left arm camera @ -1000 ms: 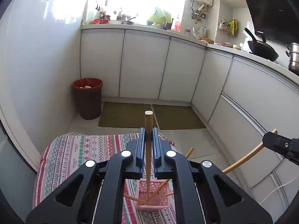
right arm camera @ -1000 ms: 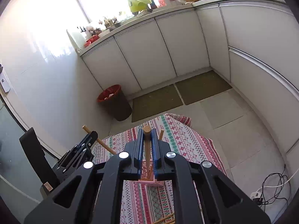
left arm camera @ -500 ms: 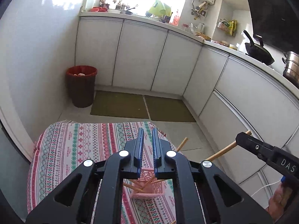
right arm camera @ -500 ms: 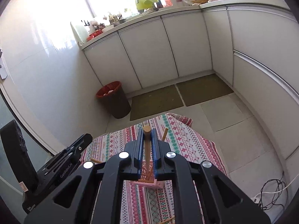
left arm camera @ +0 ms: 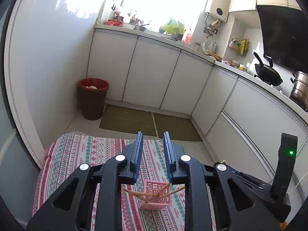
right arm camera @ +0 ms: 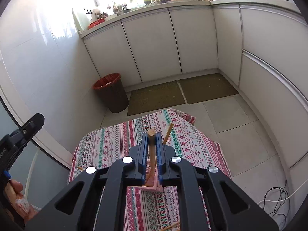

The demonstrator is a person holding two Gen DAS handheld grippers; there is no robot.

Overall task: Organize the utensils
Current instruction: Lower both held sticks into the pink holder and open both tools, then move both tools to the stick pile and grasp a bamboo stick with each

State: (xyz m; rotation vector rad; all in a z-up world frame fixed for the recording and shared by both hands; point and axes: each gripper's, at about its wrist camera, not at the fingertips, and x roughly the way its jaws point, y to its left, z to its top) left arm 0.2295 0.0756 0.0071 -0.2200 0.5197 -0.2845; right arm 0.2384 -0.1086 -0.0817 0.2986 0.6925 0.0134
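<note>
I am looking down my left gripper and seeing its blue-padded jaws standing apart with nothing between them; they have just been opening. Below them the small pink latticed plastic basket is sitting on the red, green and white patterned tablecloth, with several thin wooden sticks leaning out of it at crossing angles. My right gripper is pinching a round wooden stick upright between its pressed-together pads, the cut end poking just above the fingertips and the lower part reaching down toward the basket; I am not able to tell whether its tip is already inside, since the jaws are covering it. Another stick is slanting up just beside the right finger. A dark bin with a red liner is standing against the white cabinets.
</note>
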